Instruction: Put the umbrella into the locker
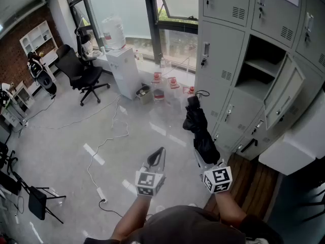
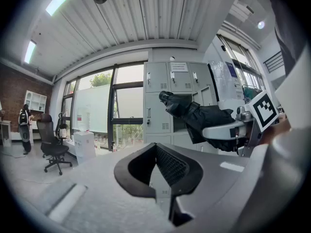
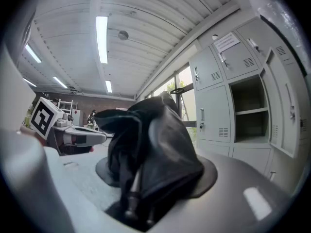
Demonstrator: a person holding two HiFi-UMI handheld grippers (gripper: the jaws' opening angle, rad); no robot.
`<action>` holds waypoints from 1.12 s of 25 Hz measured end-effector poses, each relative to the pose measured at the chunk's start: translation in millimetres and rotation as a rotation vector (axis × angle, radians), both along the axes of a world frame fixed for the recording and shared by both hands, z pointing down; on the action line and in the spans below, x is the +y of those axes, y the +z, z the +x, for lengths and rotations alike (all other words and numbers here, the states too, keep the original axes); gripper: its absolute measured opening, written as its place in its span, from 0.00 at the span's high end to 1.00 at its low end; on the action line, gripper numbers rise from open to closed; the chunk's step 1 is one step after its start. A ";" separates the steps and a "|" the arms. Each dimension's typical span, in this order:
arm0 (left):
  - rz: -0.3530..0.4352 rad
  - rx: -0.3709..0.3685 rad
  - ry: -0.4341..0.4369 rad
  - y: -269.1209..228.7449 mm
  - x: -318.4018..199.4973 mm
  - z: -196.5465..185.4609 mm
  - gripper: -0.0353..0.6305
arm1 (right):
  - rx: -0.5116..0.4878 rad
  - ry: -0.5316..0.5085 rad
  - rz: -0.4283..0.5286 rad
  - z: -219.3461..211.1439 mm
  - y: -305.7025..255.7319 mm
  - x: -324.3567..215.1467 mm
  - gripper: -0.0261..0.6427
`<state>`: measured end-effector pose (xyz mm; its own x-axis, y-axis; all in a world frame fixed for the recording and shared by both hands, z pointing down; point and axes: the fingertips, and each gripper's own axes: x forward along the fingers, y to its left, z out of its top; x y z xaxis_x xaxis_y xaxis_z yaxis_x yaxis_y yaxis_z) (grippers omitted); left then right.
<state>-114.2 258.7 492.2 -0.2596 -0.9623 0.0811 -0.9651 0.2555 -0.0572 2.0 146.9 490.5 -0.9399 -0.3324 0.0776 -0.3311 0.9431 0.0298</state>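
Note:
My right gripper (image 1: 204, 159) is shut on a folded black umbrella (image 1: 199, 128), which sticks out level ahead of it toward the grey lockers. In the right gripper view the umbrella (image 3: 155, 149) fills the space between the jaws, and its ribs show near the base. An open locker compartment (image 1: 260, 67) with a shelf stands ahead and to the right, its door (image 1: 282, 98) swung outward. My left gripper (image 1: 158, 154) hangs beside the right one, its jaws meeting at the tips with nothing in them. In the left gripper view the umbrella (image 2: 204, 116) lies to the right.
A water dispenser (image 1: 122, 65) and an office chair (image 1: 81, 75) stand by the windows at the left. Cables and a power strip (image 1: 101, 193) cross the grey floor. Several small bottles (image 1: 165, 83) sit below the window. A white cabinet (image 1: 299, 146) stands at the right.

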 end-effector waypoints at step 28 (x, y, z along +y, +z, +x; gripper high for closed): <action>0.033 0.054 -0.002 4.8 52.4 -35.2 0.94 | -0.087 -0.076 -0.045 -46.2 -19.8 62.4 0.61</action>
